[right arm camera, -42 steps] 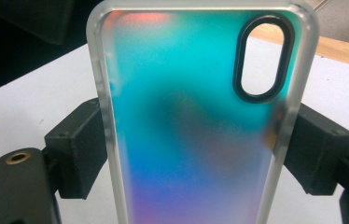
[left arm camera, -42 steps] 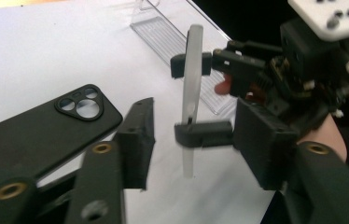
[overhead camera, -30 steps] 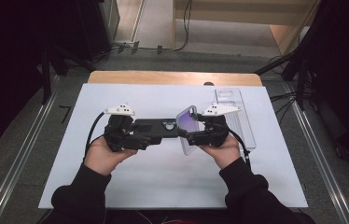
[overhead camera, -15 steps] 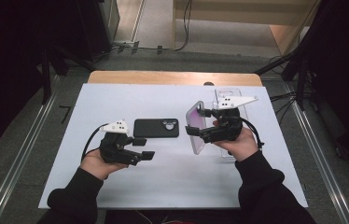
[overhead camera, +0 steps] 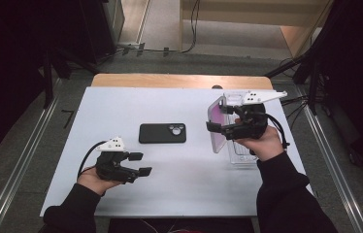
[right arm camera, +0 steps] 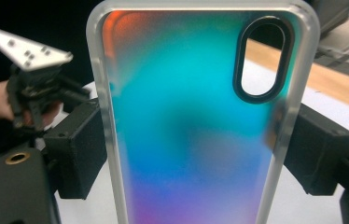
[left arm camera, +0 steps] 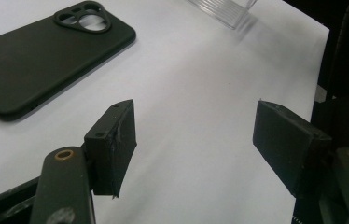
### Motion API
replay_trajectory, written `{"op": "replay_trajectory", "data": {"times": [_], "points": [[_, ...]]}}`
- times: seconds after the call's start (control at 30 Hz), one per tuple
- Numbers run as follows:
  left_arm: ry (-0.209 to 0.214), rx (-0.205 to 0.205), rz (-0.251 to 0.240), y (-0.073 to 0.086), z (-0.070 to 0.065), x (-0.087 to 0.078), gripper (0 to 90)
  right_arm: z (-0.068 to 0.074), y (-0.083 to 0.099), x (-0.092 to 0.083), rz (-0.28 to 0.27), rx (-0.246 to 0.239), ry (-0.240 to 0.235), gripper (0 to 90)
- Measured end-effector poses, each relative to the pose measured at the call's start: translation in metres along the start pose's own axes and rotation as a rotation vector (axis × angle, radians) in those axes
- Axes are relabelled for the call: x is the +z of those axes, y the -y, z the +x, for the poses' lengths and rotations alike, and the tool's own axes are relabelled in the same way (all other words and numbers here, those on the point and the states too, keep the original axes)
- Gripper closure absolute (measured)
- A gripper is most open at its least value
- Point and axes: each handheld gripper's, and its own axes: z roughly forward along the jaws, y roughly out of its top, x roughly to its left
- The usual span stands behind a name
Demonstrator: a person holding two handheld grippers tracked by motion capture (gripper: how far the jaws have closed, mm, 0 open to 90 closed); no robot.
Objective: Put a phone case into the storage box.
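We see the white table (overhead camera: 121, 104) evenly bright under overhead light, surroundings falling to black. Shadows are soft and short beneath the phone (overhead camera: 162, 133). High view slightly soft. Right gripper view: the case (right arm camera: 196, 116) is blurred, too close for focus; background dim.

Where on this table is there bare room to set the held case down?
Bare: the table left of the black phone, and the near strip between left gripper and right sleeve. Crowded: the right edge, where the clear tray sits under the right gripper holding the iridescent case.
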Motion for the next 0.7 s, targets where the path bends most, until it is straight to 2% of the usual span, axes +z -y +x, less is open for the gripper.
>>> {"op": "replay_trajectory", "data": {"times": [0.1, 0.27, 0.47, 0.57, 0.7], "points": [[-0.006, -0.010, 0.002, 0.002, 0.001, 0.000, 30.7, -0.007, -0.003, -0.008, -0.036, 0.019, 0.045, 15.0], [-0.020, -0.021, 0.000, 0.004, 0.000, -0.001, 30.7, -0.016, -0.006, -0.019, -0.065, 0.047, 0.192, 15.0], [-0.040, -0.035, -0.017, 0.007, 0.002, -0.004, 30.7, -0.029, -0.004, -0.023, -0.107, 0.112, 0.287, 15.0], [-0.051, -0.040, -0.018, 0.008, 0.002, -0.005, 30.7, -0.036, -0.003, -0.022, -0.116, 0.134, 0.348, 15.0], [-0.069, -0.041, -0.038, 0.008, 0.000, -0.008, 30.9, -0.050, -0.002, -0.018, -0.124, 0.174, 0.396, 15.0]]}}
